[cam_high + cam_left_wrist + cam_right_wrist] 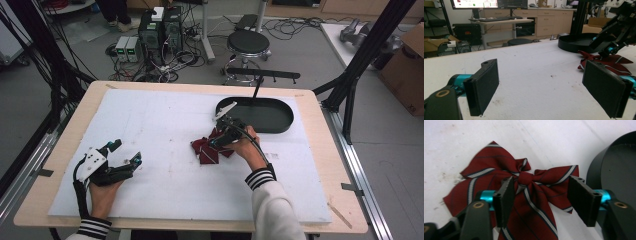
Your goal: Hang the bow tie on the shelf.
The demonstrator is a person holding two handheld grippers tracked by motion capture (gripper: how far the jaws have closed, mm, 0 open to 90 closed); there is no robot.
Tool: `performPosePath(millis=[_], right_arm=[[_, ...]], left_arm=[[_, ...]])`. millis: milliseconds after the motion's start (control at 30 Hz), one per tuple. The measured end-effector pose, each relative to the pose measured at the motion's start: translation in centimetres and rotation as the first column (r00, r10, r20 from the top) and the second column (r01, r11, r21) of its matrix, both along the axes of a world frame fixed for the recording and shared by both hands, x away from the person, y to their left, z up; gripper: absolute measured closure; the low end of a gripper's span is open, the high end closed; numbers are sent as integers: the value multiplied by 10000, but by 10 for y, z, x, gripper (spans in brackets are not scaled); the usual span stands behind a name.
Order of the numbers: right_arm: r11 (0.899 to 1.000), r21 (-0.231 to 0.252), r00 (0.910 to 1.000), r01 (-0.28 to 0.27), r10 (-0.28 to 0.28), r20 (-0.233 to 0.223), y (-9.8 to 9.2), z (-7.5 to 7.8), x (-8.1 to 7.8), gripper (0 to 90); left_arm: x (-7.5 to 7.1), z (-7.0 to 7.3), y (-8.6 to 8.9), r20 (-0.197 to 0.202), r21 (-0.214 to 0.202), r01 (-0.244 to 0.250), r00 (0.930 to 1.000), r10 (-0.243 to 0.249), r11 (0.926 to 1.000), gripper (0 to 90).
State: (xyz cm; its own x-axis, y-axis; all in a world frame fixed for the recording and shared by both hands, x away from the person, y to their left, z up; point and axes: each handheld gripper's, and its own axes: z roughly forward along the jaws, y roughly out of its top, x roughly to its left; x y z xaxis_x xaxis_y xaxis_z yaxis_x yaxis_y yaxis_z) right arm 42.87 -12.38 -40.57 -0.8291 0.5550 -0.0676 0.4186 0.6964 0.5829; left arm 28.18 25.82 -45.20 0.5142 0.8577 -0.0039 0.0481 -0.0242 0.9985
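A dark red bow tie (204,151) with white and navy stripes lies flat on the white mat, right of centre. My right gripper (217,142) hangs low over it. In the right gripper view its jaws (541,192) stand apart on either side of the bow tie's (524,178) lower half, below the knot, and the pads do not press the cloth. My left gripper (126,152) rests at the mat's front left, open with nothing between its pads (484,87). From there the bow tie (609,61) and the right gripper (614,42) show far right.
A black oval tray (280,125) sits behind the bow tie at the mat's back right, close to the right gripper (614,165). The white mat (160,125) covers most of the wooden table. A stool (248,42) and computer boxes stand on the floor beyond.
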Motion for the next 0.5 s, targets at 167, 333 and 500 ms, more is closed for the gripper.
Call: performPosePath(millis=[167, 333, 500], right_arm=[[9997, -251, 9998, 43, -48, -177, 2, -5, 3, 422], [9986, -515, 9995, -94, 78, -298, 6, -9, 3, 473], [9982, -607, 9993, -22, -1, -378, 6, -11, 4, 480]], left_arm=[[0, 0, 0, 0, 1, 1, 10000, -1, 10000, 143], [0, 0, 0, -9, -25, -14, 10000, 14, 10000, 143], [0, 0, 0, -10, -31, -11, 10000, 11, 10000, 143]])
